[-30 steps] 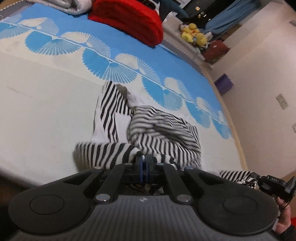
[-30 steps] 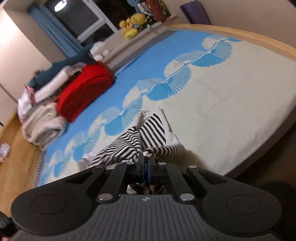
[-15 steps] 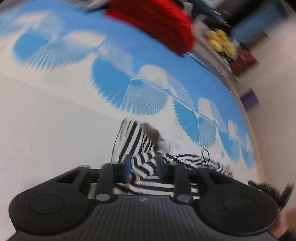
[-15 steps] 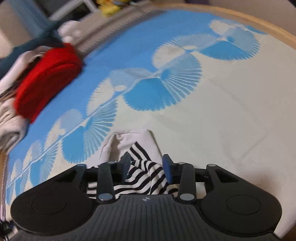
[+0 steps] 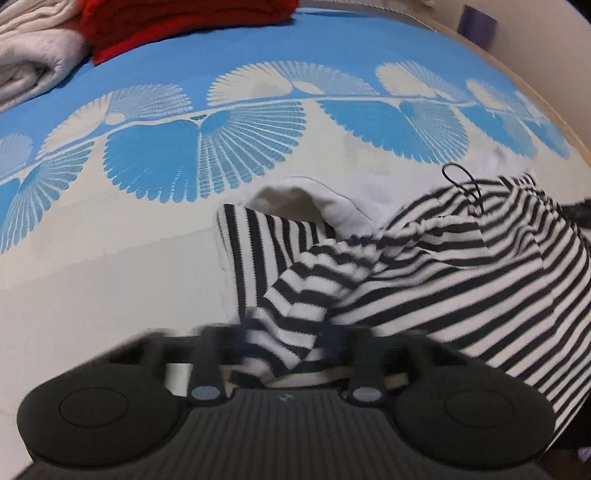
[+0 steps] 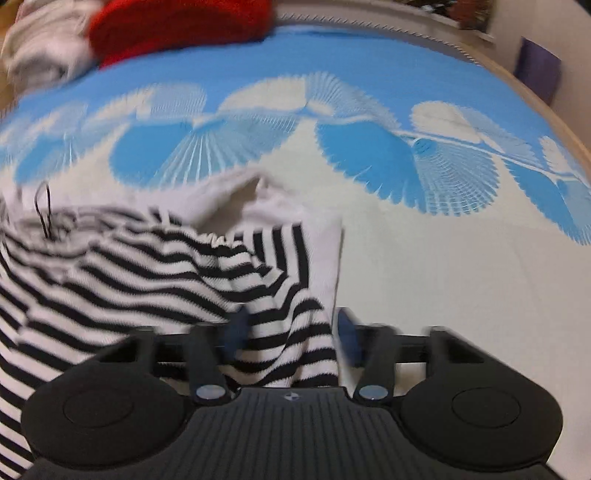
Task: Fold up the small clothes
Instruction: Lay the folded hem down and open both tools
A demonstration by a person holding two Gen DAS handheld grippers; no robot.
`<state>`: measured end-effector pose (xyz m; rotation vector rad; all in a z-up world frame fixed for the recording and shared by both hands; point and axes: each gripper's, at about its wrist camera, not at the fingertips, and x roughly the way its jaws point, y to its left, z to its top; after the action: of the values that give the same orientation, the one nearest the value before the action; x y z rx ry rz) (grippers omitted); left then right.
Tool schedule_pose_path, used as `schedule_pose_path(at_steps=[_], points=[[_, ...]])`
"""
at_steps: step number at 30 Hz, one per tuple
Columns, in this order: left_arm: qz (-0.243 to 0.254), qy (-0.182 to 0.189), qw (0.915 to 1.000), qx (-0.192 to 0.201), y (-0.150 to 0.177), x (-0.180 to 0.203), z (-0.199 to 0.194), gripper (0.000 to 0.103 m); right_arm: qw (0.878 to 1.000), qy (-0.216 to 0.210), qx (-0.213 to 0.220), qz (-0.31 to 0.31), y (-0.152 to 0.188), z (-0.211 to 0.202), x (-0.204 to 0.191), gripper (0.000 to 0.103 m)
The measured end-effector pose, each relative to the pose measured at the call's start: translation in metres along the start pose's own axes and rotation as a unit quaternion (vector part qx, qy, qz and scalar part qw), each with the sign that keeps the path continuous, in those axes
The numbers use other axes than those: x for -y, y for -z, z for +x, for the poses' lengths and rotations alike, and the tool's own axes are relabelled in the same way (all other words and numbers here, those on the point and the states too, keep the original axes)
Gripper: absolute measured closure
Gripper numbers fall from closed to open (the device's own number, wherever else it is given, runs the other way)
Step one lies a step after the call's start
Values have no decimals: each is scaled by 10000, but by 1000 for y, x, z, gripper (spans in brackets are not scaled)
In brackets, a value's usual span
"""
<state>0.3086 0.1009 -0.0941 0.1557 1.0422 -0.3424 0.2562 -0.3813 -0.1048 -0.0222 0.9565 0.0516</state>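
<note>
1. The left hand-held gripper (image 5: 284, 343) has a bunched corner of the striped garment (image 5: 443, 280) between its fingers. Its jaws are closing on that bunch, but blur hides whether the pads press yet.
2. The striped garment lies on the cream part of the bed (image 5: 92, 295), near its front edge, and spans the gap between the 2 grippers. The blue fan-patterned band runs across the bed behind it.
3. The right hand-held gripper (image 6: 291, 339) has the garment's other striped corner (image 6: 288, 332) between its blue pads. Its jaws are closing too, and a gap shows beside the right pad (image 6: 347, 339), so the grip looks unfinished.
4. Step in hand, as I judge it: taking hold of both near corners, so the fold is at an early stage.
5. The next move likely calls for both grips to be firm, then for the 2 corners to travel together so the cloth lands flat.
6. The garment is black-and-white striped knit with a plain white lining (image 5: 295, 199) showing at the far side. It is rumpled, with a thin black loop (image 5: 458, 177) sticking up from it.
7. A red blanket (image 5: 177, 22) and a pale blanket (image 5: 33, 59) lie toward the bed's far left corner, well apart from the garment.
</note>
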Motion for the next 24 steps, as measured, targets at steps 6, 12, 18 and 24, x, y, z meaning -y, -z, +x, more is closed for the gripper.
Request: schedule_pose_path(at_steps=[6,12,18,24], points=[[-230,9,9944,1033,-20,-10,-49,95,9935,-82,1104,257,-25,-51,7,100],[-779,-318,9877,1316,-48,-19,-27,94,9772,218,1887,954,-55,-51,17,100],[-1295,-379,9901,379,-56,-42,25,61,9898,514,724,1114,-71,33,4,82],[-1144,-49,9866,1166,-52,-47,-28,56,9867,432,841,1324,-67,7,11,62]])
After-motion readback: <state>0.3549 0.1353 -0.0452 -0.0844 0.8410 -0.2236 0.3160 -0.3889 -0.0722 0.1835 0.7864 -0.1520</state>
